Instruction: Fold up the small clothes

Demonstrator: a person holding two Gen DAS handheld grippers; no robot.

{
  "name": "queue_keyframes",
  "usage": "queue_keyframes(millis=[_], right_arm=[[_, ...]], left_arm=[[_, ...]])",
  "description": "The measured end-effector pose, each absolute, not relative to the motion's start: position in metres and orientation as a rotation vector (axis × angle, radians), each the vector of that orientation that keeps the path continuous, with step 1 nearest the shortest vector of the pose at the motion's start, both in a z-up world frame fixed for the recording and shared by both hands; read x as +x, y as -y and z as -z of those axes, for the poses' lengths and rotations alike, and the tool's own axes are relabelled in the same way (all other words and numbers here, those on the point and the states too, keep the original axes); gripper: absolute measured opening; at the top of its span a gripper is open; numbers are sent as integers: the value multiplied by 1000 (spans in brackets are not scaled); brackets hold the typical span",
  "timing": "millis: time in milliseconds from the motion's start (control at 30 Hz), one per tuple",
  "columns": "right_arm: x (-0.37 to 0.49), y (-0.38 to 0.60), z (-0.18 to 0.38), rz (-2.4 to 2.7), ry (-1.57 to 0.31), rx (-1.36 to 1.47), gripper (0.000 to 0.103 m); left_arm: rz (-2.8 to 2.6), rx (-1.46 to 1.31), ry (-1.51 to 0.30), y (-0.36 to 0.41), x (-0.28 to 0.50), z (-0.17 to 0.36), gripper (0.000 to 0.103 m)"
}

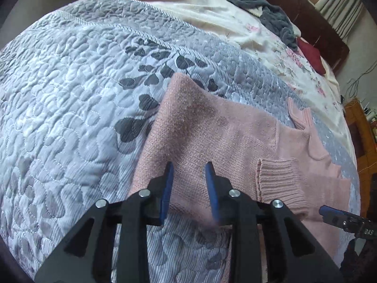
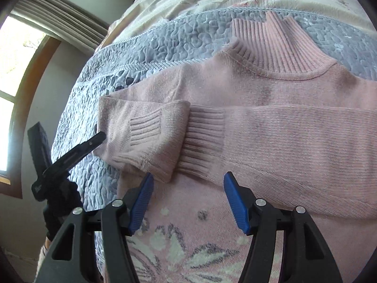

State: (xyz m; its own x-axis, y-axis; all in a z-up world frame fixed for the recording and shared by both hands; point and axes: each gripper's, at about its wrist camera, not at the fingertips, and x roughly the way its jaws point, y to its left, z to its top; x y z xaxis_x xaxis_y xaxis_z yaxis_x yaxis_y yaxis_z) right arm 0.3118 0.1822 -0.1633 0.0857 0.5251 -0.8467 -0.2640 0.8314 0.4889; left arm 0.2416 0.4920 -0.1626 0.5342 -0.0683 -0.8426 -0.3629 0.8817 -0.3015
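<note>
Left gripper (image 1: 189, 166): jaws apart, holding nothing, over the near left edge of the sweater.
Sweater (image 2: 271, 89): pink, flat on the grey quilt (image 1: 70, 94), collar at the far side.
Sleeves: both lie across the chest; the two cuffs (image 2: 188, 139) overlap in the middle.
Right gripper (image 2: 188, 179): jaws wide apart, empty, just near the cuffs.
Done: sleeves folded in, it seems.
Left to do: probably to fold the body in half, bottom toward collar.
</note>
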Motion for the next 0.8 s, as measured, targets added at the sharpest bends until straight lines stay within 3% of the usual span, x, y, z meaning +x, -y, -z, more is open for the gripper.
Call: queue_keyframes(millis=[200,267,333,400,633,800], right_arm=[[336,-218,192,-634,-1452,318,63],[338,-230,205,-651,-1486,324,49],[336,-235,207,-646,-1483,314,25],[333,-234,195,-702,-1437,330,16],[323,-185,128,-731,-1264,342,14],[322,-129,114,-661,-1227,331,14]], left_arm=[[-205,-433,-932,-496,224,134,44],[-207,-435,-936,-497,223,132,45],[-214,-426,-943,-498,223,131,45],[-216,-424,-948,-499,221,131,45],[-171,-421,-944,-482,229,127,45],[-112,-400,-954,-447,245,129,45]])
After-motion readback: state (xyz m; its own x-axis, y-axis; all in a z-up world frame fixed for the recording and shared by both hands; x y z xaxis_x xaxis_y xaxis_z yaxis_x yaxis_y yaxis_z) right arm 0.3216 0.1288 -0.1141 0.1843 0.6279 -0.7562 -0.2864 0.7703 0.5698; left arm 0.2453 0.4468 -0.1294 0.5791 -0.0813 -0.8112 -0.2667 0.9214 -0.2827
